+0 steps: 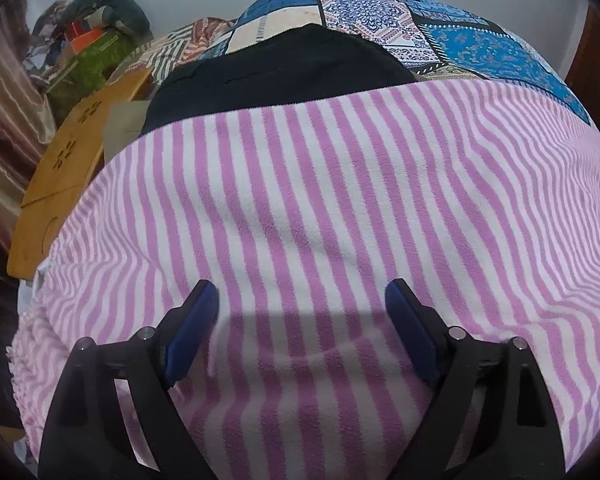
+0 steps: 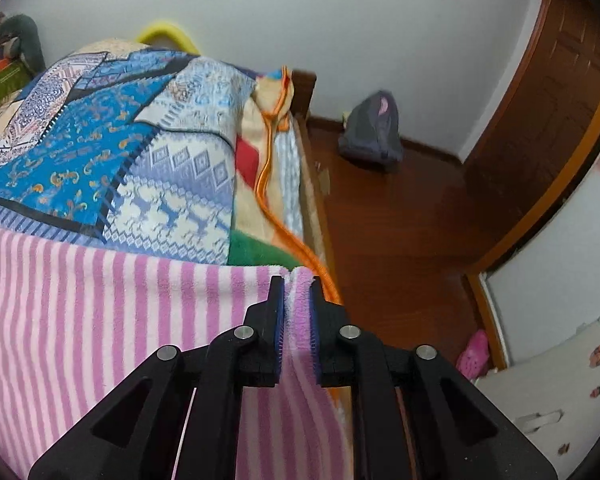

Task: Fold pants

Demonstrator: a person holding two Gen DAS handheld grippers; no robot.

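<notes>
Left wrist view: the pants (image 1: 320,208), fleecy fabric in pink and white stripes, lie spread flat across a patchwork quilt (image 1: 480,40). 1 black garment (image 1: 284,72) peeks out at 12 o'clock of them, and 1 smooth wooden board (image 1: 66,164) sits at 9 o'clock. The left gripper (image 1: 302,300) hovers with its 2 blue-padded fingers wide apart, nothing between them. In the right wrist view, the right gripper (image 2: 298,292) is clamped on the pants' fluffy corner edge at the bed's side.
</notes>
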